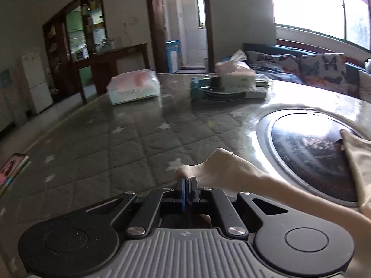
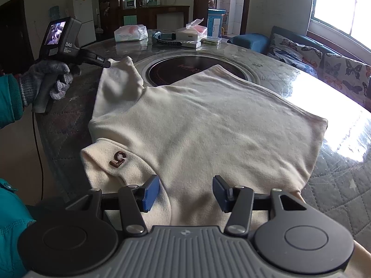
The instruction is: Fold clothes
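Sweater [image 2: 204,125], cream fleece, lies spread across the quilted table [image 2: 336,185] with its far hem edge overlapping the round black cooktop inset [image 2: 185,69]. Collar with the brown stitched "5" [image 2: 118,158] sits near you, on the left.

Left gripper [image 1: 188,183]: jaws pinched together on the end of a sleeve [image 2: 116,81]. In the right wrist view your gloved left hand [image 2: 48,78] holds that gripper at the sleeve tip, raised off the table toward the far left.

Right gripper [image 2: 186,193]: jaws spread wide, holding nothing, hovering just above the near edge of the body, right of the collar.

Judgement: a sleeve fold looks to be in hand; whether the sleeve is on its way in or being laid out flat, these views do not settle.

Notes for doing it well:
- Keep your pinch on the sleeve firm; fleece is thick and could slip out if you ease off.
- Move the sleeve low and slow so the shoulder does not drag the body askew.
- Let your right gripper pin the body near the collar if the cloth starts to creep.
- Watch the far hem on the slick cooktop; it may slide there more easily than on the quilting.
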`<state>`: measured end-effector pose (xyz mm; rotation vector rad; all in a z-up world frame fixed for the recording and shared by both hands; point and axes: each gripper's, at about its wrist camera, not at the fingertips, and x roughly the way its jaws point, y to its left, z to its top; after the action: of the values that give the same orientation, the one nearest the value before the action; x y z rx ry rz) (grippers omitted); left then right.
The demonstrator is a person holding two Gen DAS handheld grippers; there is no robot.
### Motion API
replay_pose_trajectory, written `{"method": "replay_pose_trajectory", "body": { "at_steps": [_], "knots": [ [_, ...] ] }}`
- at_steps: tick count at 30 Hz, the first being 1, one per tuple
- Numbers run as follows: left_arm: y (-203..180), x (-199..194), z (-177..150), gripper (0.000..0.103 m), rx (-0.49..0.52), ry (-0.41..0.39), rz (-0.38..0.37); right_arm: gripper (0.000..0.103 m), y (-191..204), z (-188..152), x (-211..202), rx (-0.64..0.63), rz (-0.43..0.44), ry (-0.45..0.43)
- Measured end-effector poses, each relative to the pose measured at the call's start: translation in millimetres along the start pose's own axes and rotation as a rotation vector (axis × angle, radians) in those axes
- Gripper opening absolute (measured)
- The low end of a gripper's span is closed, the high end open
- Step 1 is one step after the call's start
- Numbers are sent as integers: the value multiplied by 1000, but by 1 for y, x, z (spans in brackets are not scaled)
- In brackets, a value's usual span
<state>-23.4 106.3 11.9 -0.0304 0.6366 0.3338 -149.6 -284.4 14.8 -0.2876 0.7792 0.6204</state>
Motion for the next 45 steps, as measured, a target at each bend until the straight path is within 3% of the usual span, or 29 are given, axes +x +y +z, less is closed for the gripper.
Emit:
{"method": "replay_pose_trajectory", "body": {
  "at_steps": [8,13,20,26,37,45],
  "knots": [
    [11,-8,-6,7,33,-6,30,52,-15,8,-1,44,0,-25],
    [3,-28,5,9,1,-39,-16,52,-30,14,-3,89,-20,-49],
    [-56,-69,4,9,98,-28,-403,51,-71,31,3,153,-92,-80],
    [-108,-73,-12,9,203,49,-616,47,-120,43,21,252,-187,-96],
    [-117,-56,-21,9,229,110,-609,35,-201,59,67,400,-285,-58],
    [-116,-45,-17,9,204,124,-612,9,-222,63,89,430,-291,-44]
  ]
}}
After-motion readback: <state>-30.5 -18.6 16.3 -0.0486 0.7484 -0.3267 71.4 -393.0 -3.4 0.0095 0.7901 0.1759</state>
